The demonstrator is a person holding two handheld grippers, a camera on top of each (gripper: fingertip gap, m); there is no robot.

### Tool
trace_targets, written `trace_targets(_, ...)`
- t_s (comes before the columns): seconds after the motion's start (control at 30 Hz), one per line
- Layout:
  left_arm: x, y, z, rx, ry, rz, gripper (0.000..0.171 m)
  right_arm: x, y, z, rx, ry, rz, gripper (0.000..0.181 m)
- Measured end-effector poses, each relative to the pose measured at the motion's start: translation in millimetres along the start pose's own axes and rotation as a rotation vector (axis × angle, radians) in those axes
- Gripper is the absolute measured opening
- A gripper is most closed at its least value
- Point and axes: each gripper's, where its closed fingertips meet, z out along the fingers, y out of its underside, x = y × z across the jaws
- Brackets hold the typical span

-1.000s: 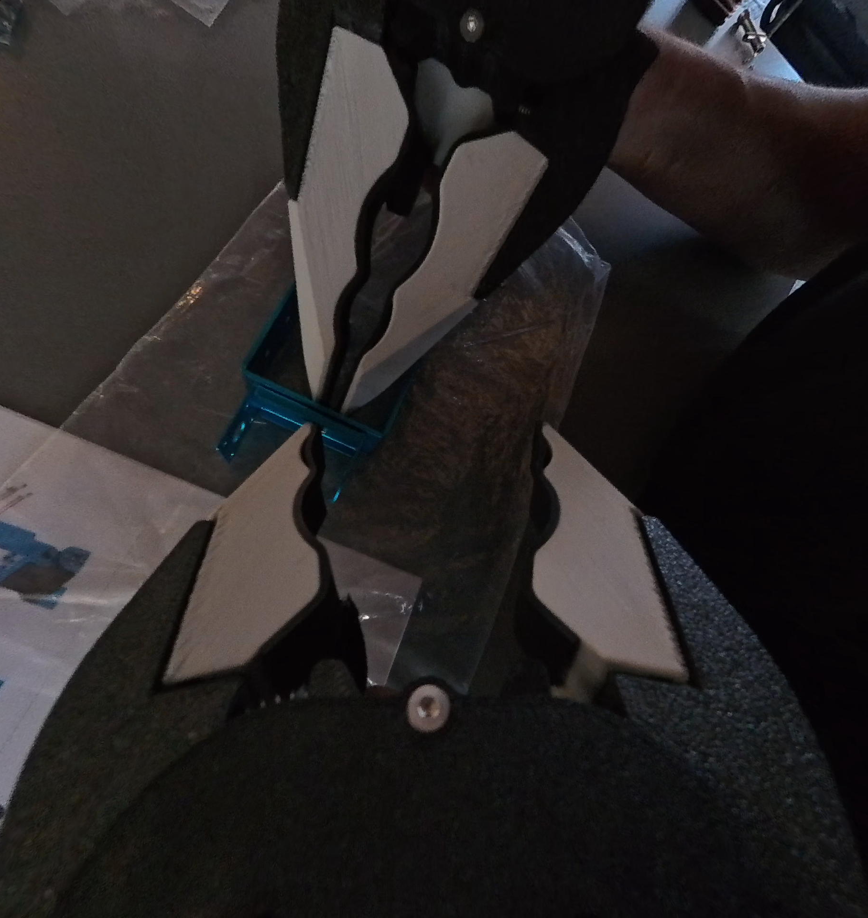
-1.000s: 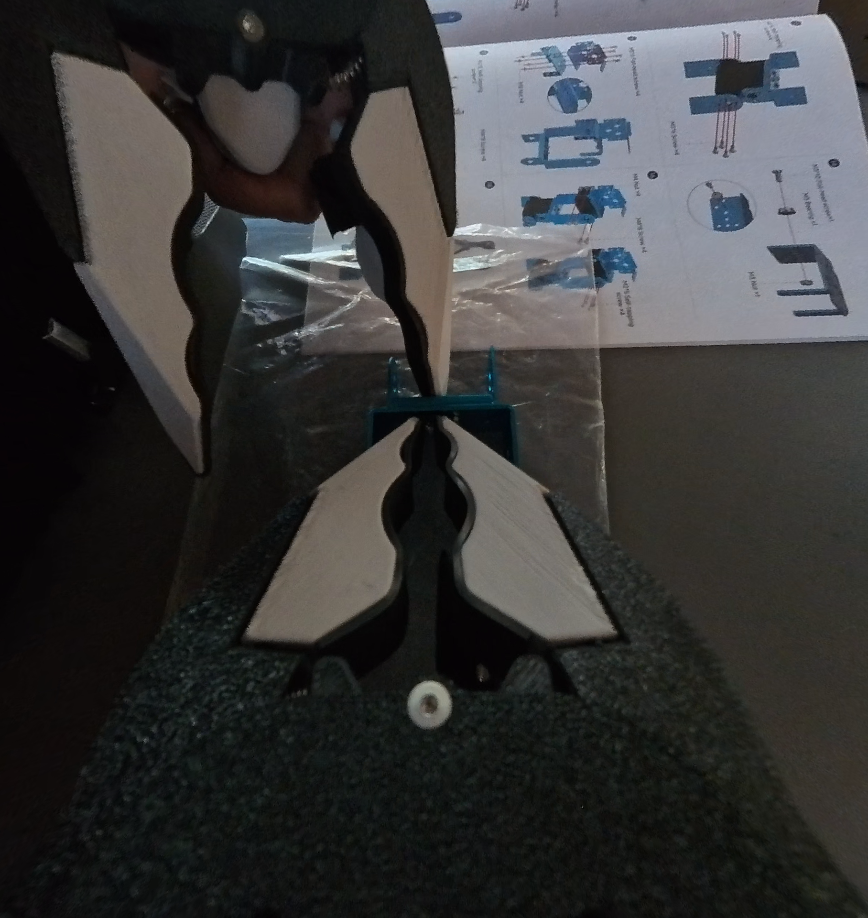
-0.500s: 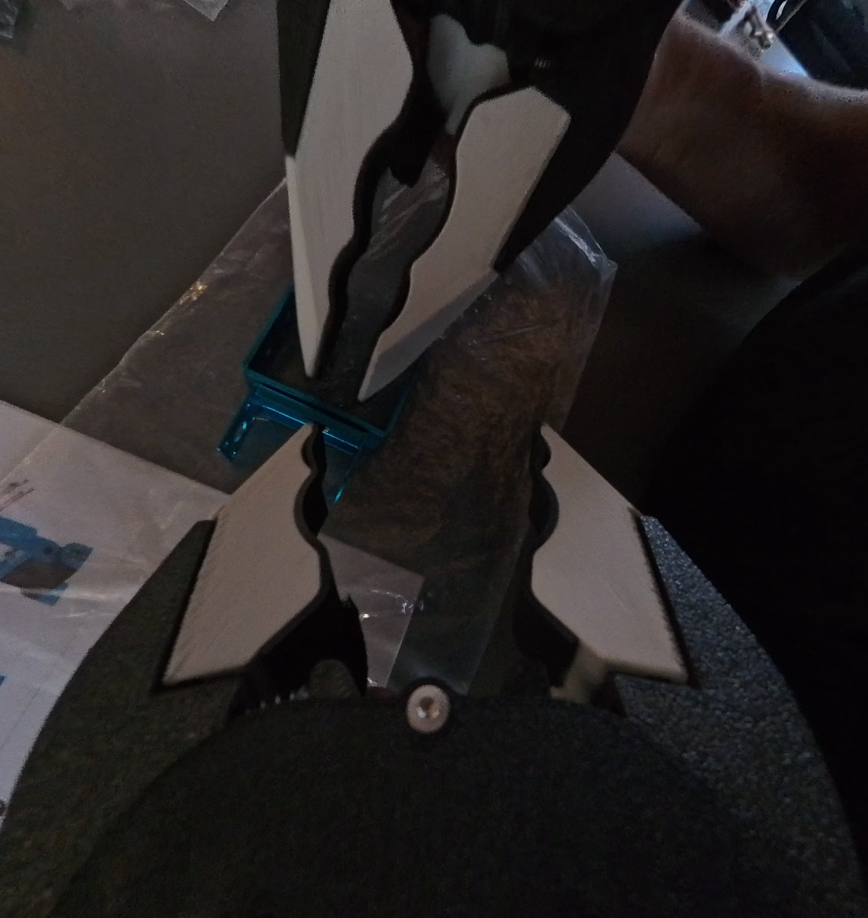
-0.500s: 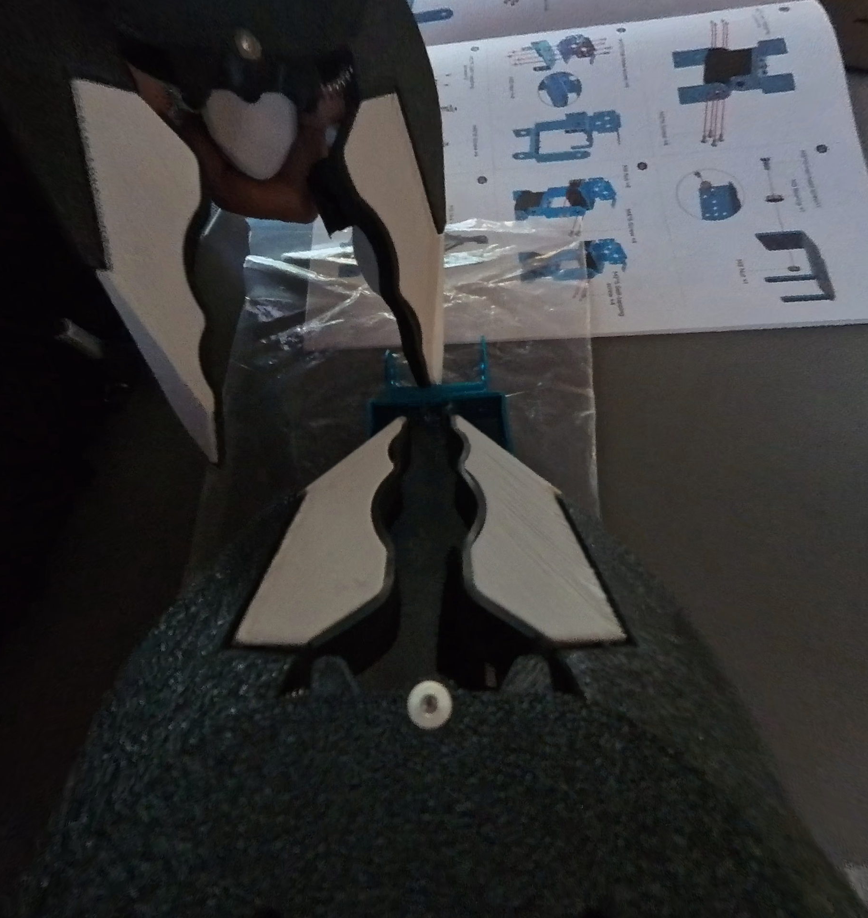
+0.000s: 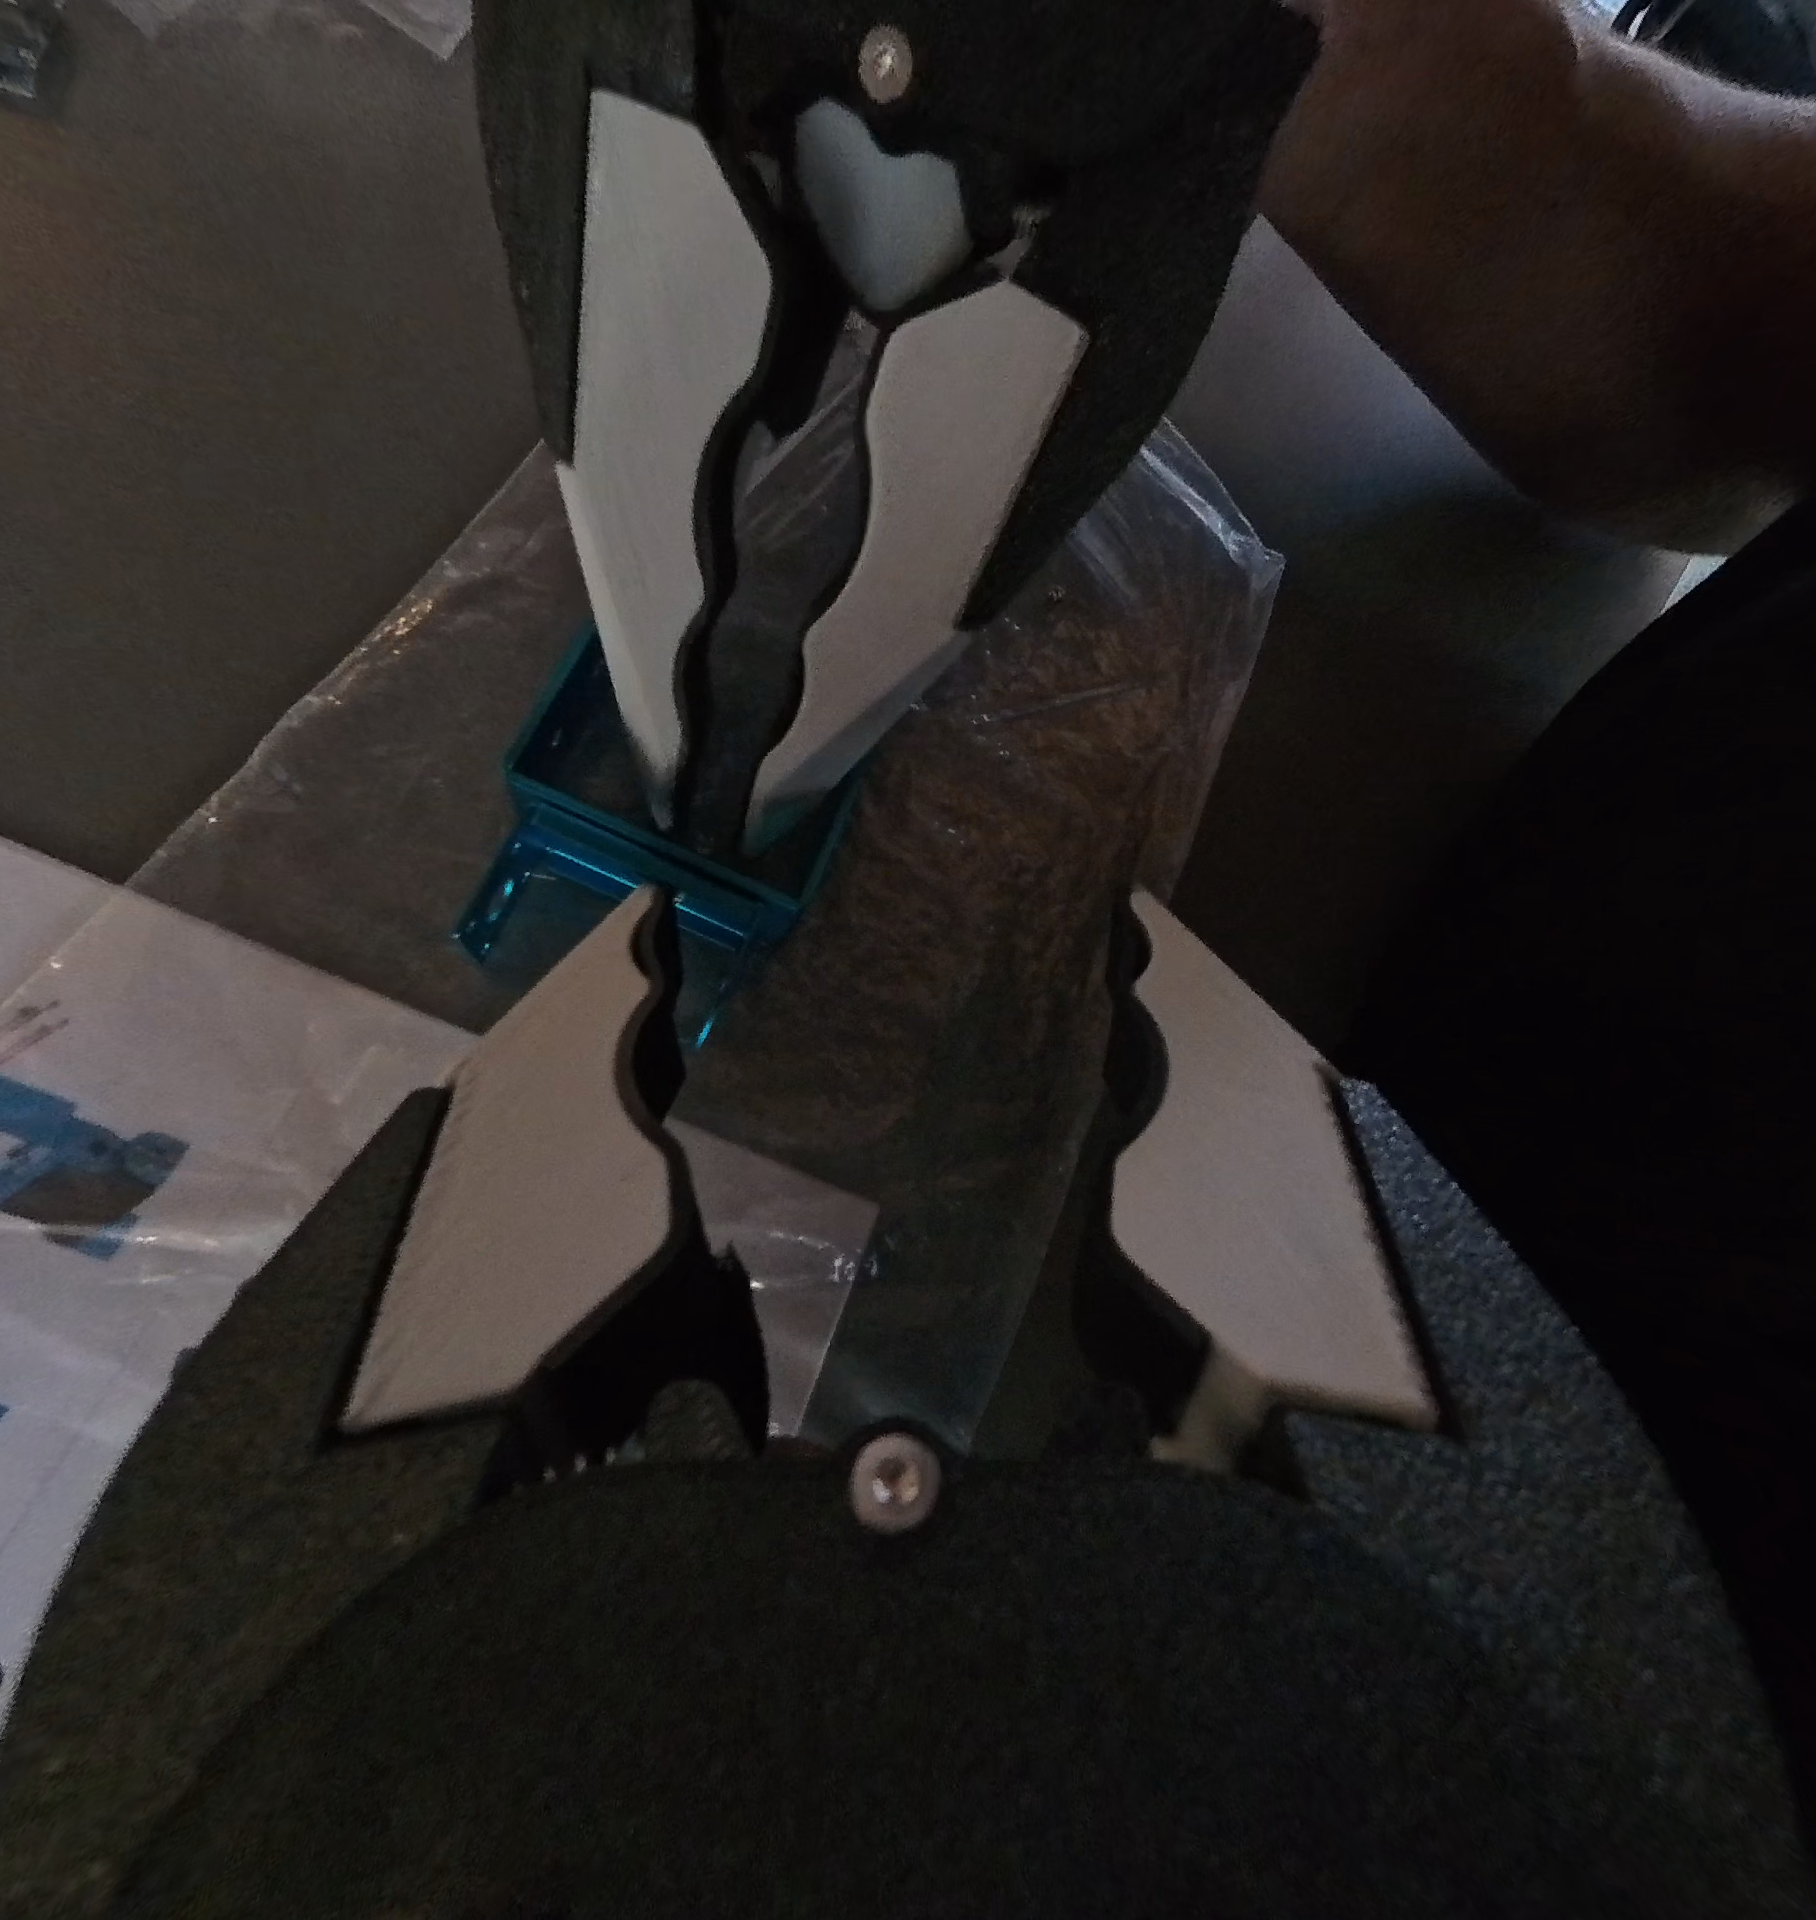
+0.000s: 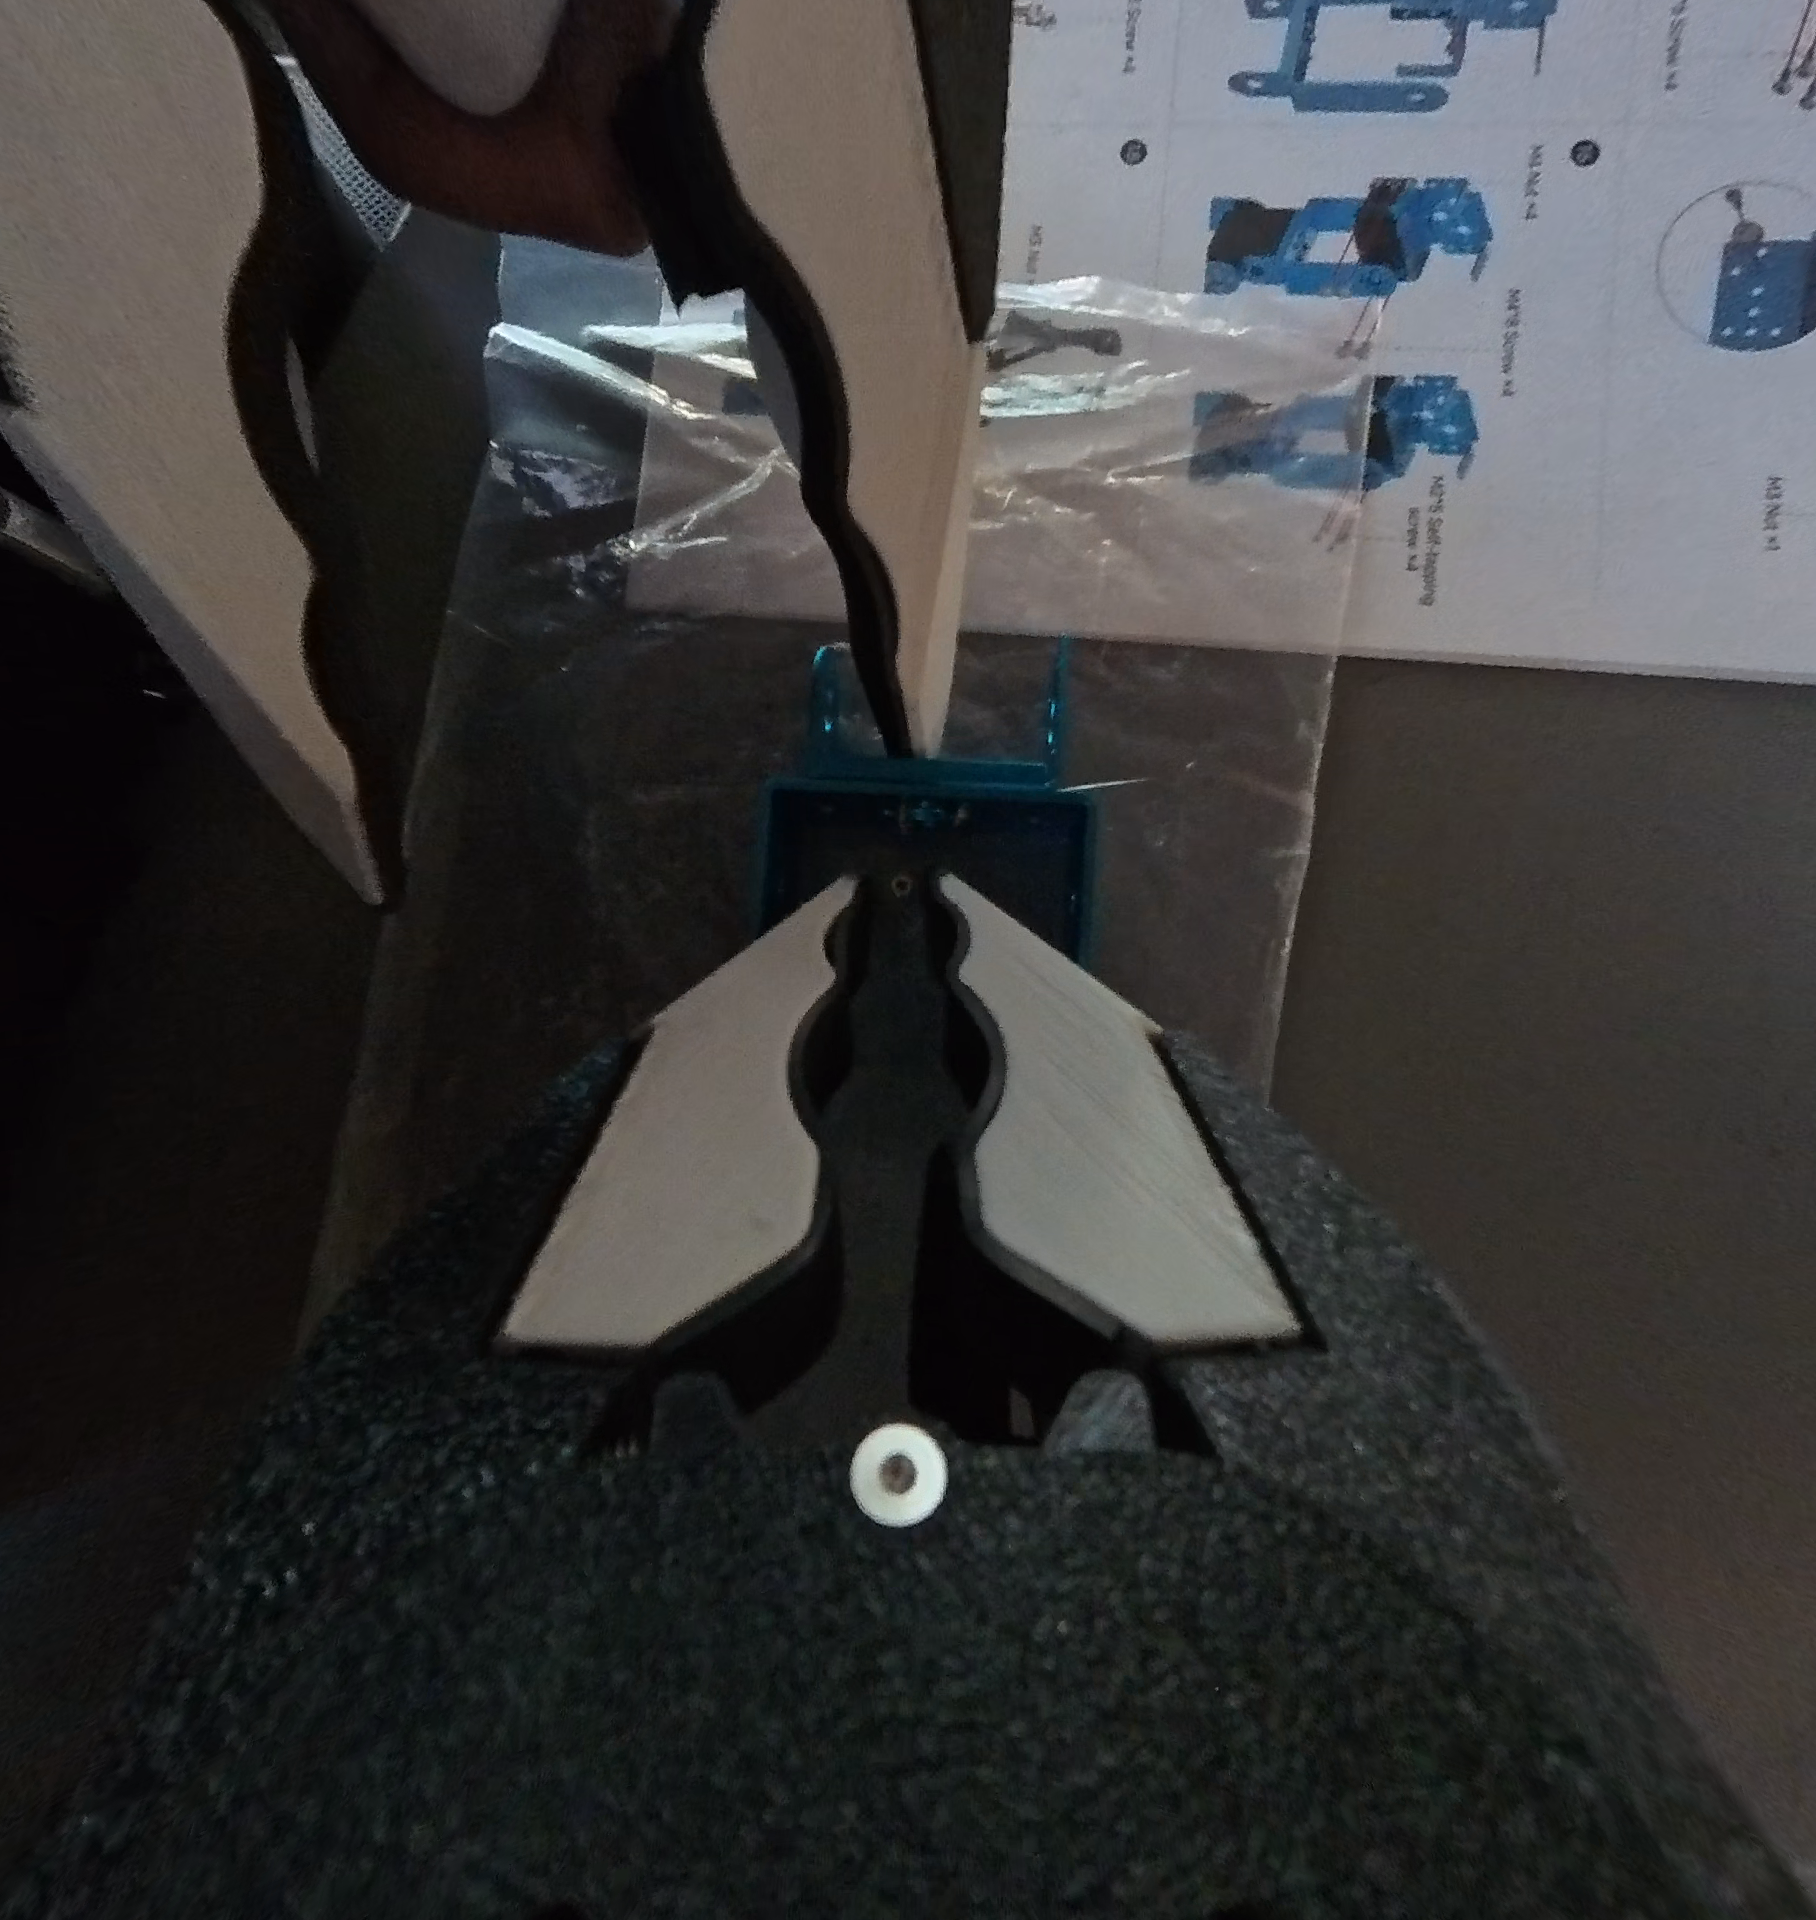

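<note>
My left gripper (image 5: 888, 914), nearest in the left wrist view, has its fingers (image 5: 530, 1174) spread wide; one tip rests at the near wall of the blue metal bracket (image 5: 571, 831). The bracket, an open rectangular frame, lies on a clear plastic bag (image 5: 1039, 831) on the grey worktop (image 5: 208, 416). Beyond it, my right gripper (image 5: 712, 821) reaches into the frame, fingers slightly parted and gripping nothing I can see. At far right, a forearm (image 5: 1558, 260). An instruction sheet (image 6: 1558, 312) lies on the bracket's other side.
</note>
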Motion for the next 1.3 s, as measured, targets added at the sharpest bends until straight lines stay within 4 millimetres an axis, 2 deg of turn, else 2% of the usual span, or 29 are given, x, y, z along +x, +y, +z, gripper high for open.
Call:
trace_targets(0.33,0.6,0.0,-0.4,0.001,0.006,0.001,0.083,-0.8,0.0,0.7,0.009,0.017,-0.002,0.000)
trace_targets(0.63,0.3,0.6,0.9,-0.002,0.006,0.002,0.082,-2.3,-1.0,-6.6,0.072,0.000,0.058,0.000)
trace_targets(0.8,0.3,0.4,1.3,-0.004,0.002,0.004,0.082,-1.8,-9.2,-5.3,0.076,0.027,0.015,0.004)
trace_targets(0.93,0.6,0.6,1.2,-0.004,0.001,0.005,0.082,1.5,-2.5,2.3,0.024,0.028,0.015,0.008)
trace_targets(1.3,1.0,1.3,1.3,-0.005,-0.001,0.004,0.082,-0.8,-1.1,0.9,0.053,0.017,0.037,0.003)
